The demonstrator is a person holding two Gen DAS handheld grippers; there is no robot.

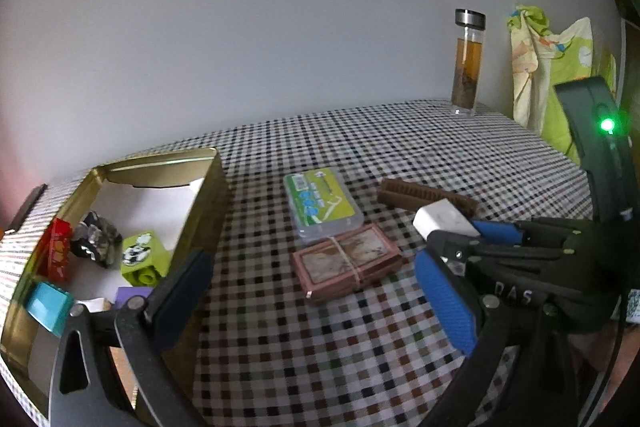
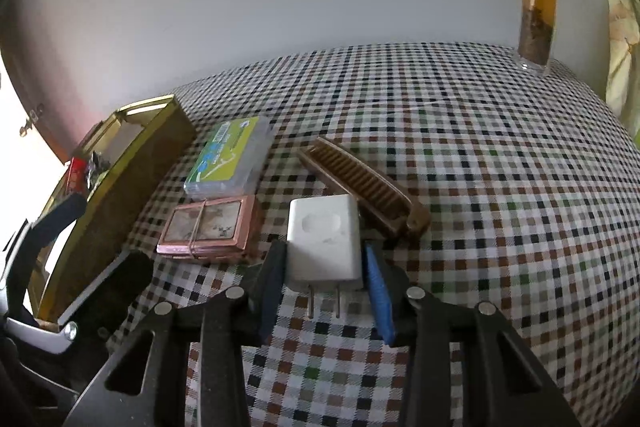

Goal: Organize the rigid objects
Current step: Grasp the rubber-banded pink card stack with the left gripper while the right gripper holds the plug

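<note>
A white charger plug (image 2: 324, 239) lies on the checked tablecloth with its prongs toward the camera. My right gripper (image 2: 324, 251) is shut on it, one pad against each side. In the left wrist view the right gripper (image 1: 456, 233) grips the charger (image 1: 440, 219) beside a brown comb (image 1: 404, 193). My left gripper (image 1: 312, 263) is open and holds nothing. It hovers near a pink box bound with a rubber band (image 1: 348, 265) and a clear case with a green label (image 1: 320, 203). An open gold tin (image 1: 208, 195) stands at the left.
The tin holds a red packet (image 1: 58, 251), a green block (image 1: 144, 259), a teal block (image 1: 48, 305) and a dark crumpled item (image 1: 96, 239). A glass bottle of brown liquid (image 1: 468, 63) stands at the table's far right corner. Green-yellow cloth (image 1: 552, 67) hangs beyond it.
</note>
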